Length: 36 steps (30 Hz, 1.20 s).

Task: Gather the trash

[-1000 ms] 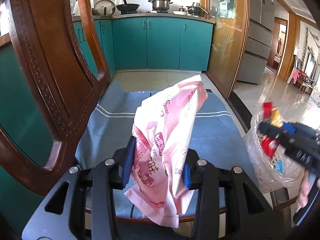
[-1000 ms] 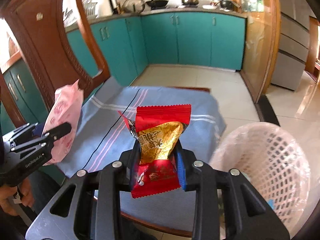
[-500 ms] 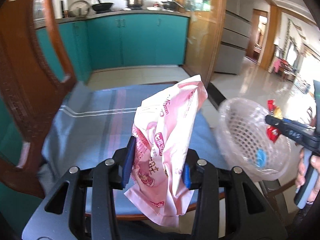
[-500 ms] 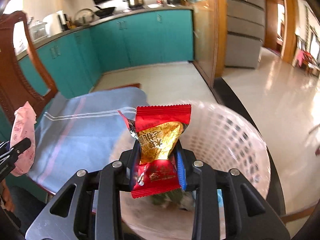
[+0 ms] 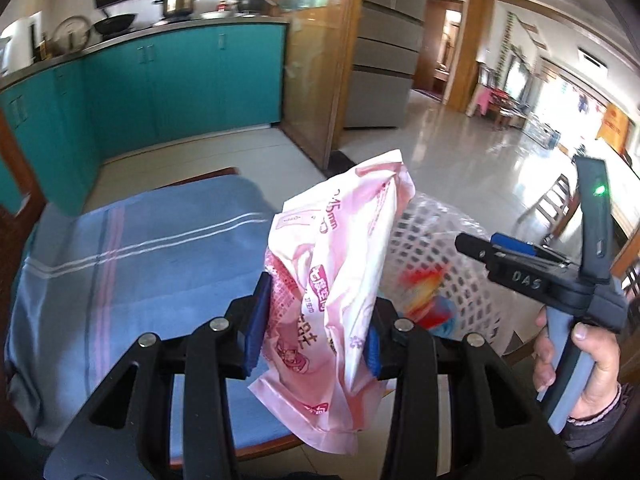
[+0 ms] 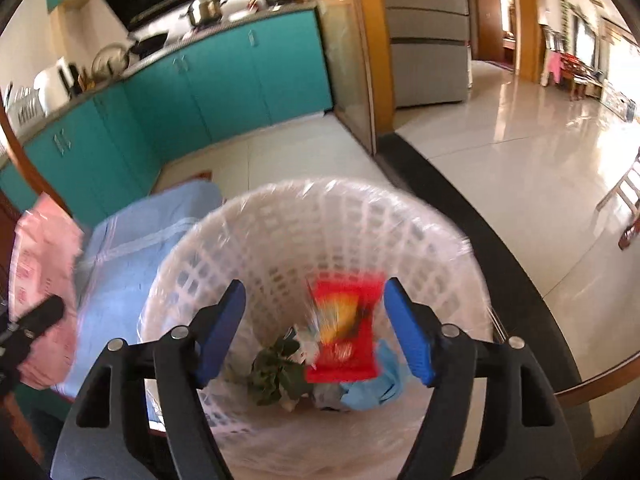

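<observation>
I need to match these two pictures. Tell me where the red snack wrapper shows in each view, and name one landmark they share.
Left wrist view: red snack wrapper is a red-yellow blur right of centre, seen through the white basket wall.
Right wrist view: wrapper lower centre, inside the basket, between the open right gripper fingers.
Shared landmark: teal cabinets.

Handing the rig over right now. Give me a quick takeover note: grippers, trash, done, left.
Left gripper: shut on the pink wrapper, held up beside the white basket, not yet over it.
Right gripper: open above the basket; the red snack wrapper is loose between the fingers, blurred, apparently dropping in.
Basket already holds leafy scraps and a blue piece.
Done: red wrapper released.
Left: bring the pink wrapper over the basket and let go.
</observation>
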Tool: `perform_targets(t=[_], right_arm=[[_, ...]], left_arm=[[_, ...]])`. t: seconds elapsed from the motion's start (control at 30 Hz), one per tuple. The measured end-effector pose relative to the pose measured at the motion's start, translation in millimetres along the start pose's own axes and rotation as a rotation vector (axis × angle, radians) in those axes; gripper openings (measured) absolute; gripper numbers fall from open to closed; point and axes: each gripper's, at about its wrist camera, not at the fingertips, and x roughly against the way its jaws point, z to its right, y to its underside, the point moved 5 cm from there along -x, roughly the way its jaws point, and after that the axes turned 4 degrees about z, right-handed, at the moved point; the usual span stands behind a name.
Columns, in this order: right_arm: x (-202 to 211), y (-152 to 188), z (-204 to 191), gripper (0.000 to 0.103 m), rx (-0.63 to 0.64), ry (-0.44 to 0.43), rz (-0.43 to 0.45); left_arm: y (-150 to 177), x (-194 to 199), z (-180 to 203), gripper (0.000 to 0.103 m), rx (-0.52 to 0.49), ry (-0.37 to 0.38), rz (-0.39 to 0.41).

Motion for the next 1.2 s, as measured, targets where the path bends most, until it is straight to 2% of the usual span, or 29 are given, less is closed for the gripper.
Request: perform_targets(t=[0.1, 0.23, 0.3, 0.37, 0.47, 0.6, 0.67, 0.87, 0.93, 1.0, 1.1, 1.2], right_arm=[[14, -5, 15, 0.071, -0.033, -0.011, 0.032], [37, -10, 42, 0.071, -0.097, 0.035, 0.088], [44, -12, 53, 0.071, -0.119, 0.047, 0.096], [52, -12, 61, 0.071, -0.124, 0.067, 0.109], [62, -12, 64, 0.071, -0.115, 0.092, 0.122], [74, -13, 57, 0.077, -0.092, 0.086, 0.147], [80, -16, 47, 0.079, -0.069, 0.069, 0.166], [109, -17, -4, 0.098, -0.004, -0.013, 0.235], [124, -13, -29, 0.1, 0.055, -0.044, 0.275], [136, -10, -48, 0.1, 0.107, -0.037, 0.316], [155, -4, -76, 0.1, 0.167, -0.06, 0.379], [162, 4, -100, 0.1, 0.204, -0.113, 0.39]], left_arm=[[-3, -14, 23, 0.041, -0.034, 0.043, -0.009], [-7, -31, 51, 0.043, -0.084, 0.094, -0.027], [-9, -38, 61, 0.049, -0.1, 0.112, -0.033], [-12, -43, 69, 0.063, -0.103, 0.129, -0.022], [-13, -44, 71, 0.078, -0.102, 0.128, -0.003], [-12, -34, 56, 0.085, -0.081, 0.084, 0.009], [-12, -19, 41, 0.089, -0.062, 0.032, 0.033], [-5, 46, -9, 0.1, -0.033, -0.175, 0.135], [-1, 74, -31, 0.1, -0.001, -0.245, 0.171], [4, 102, -52, 0.1, 0.037, -0.307, 0.208], [12, 134, -75, 0.1, 0.091, -0.383, 0.233], [24, 162, -85, 0.1, 0.124, -0.423, 0.26]])
